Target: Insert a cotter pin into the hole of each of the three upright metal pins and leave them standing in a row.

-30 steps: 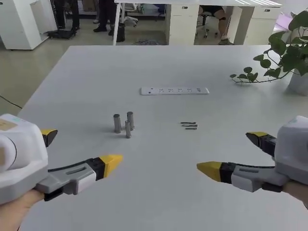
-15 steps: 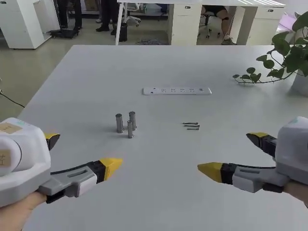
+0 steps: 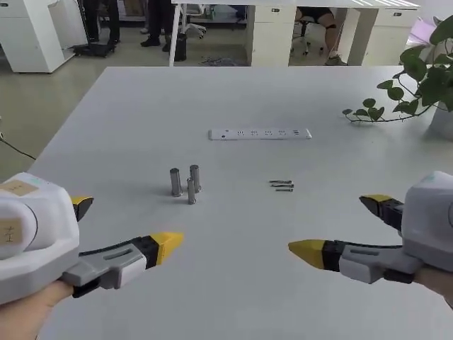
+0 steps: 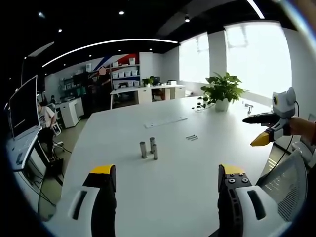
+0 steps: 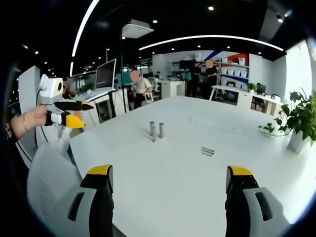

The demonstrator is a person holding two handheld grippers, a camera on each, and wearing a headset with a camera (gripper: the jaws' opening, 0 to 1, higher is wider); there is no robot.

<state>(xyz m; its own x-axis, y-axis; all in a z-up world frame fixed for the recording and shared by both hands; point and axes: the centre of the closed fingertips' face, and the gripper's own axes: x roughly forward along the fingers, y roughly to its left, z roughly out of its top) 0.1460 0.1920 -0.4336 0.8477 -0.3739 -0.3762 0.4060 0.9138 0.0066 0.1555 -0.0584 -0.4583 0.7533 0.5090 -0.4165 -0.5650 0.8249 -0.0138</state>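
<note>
Hovering low in the head view, both grippers are empty with jaws wide: left gripper [image 3: 127, 223] lower left, right gripper [image 3: 333, 224] lower right. Cotter pins [image 3: 281, 185] lie flat on the table [image 3: 233, 283] at centre-right, long axes left-right across the frame, up-left of the right gripper and nearer it than the left. Metal pins [image 3: 185, 183] stand upright in a tight cluster centre-left, up-right of the left gripper, well apart from the cotter pins. Right looks best placed for the first pick. Nothing inserted yet.
</note>
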